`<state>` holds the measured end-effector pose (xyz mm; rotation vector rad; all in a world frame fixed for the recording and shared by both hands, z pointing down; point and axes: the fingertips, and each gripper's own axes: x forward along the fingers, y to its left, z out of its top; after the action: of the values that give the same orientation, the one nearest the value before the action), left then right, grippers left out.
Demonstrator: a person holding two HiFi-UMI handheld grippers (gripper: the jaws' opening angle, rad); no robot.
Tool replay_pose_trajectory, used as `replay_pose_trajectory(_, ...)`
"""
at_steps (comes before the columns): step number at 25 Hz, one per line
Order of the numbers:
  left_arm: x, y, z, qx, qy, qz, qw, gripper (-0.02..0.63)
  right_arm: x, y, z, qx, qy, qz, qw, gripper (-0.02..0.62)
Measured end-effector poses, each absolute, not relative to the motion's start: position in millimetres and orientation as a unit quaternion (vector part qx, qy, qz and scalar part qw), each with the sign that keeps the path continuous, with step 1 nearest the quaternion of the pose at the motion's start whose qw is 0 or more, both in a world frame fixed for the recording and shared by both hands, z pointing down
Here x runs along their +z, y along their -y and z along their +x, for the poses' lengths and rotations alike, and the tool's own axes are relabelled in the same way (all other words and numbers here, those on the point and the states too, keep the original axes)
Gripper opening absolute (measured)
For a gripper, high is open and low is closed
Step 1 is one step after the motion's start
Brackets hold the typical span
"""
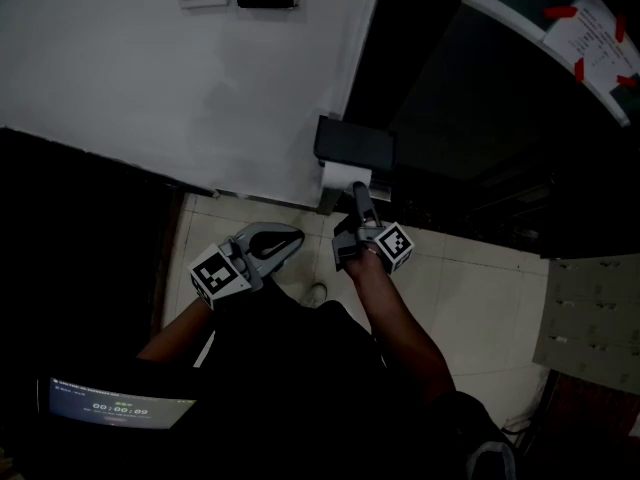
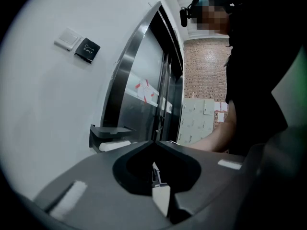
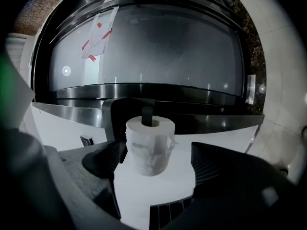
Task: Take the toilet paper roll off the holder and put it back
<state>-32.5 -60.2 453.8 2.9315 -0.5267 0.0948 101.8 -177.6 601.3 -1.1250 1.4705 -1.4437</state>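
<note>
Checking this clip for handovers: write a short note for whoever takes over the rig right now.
Left gripper: shut, empty, held back from the wall.
Right gripper: open, aimed at the toilet paper roll, pads not touching it.
Roll: on the peg of the black holder.
Done: apparently nothing.
Left: grip the roll, slide it off, put it back.

Likely building entrance: exit button, steel-framed glass door (tiled floor).
</note>
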Motion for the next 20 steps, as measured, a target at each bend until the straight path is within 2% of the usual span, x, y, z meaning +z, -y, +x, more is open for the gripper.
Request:
replay_pose_trajectory(10,453,62,-29,0.029,0.172,0.981,0.079,0.005,573,125,86,-0.562,-0.631,-0.412,0.341,0.453)
replay_pose_trajectory(16,452,65,-27,0.028,0.173,0.982,0.074,0.005,523,123,75,-0.423,-0.782,-0.384,0.249,0.453)
replay_pose_trajectory(20,452,66,-25,0.028,0.175,0.982,0.068,0.005,486,110,61,-0.258,-0.885,-0.366,0.130,0.451)
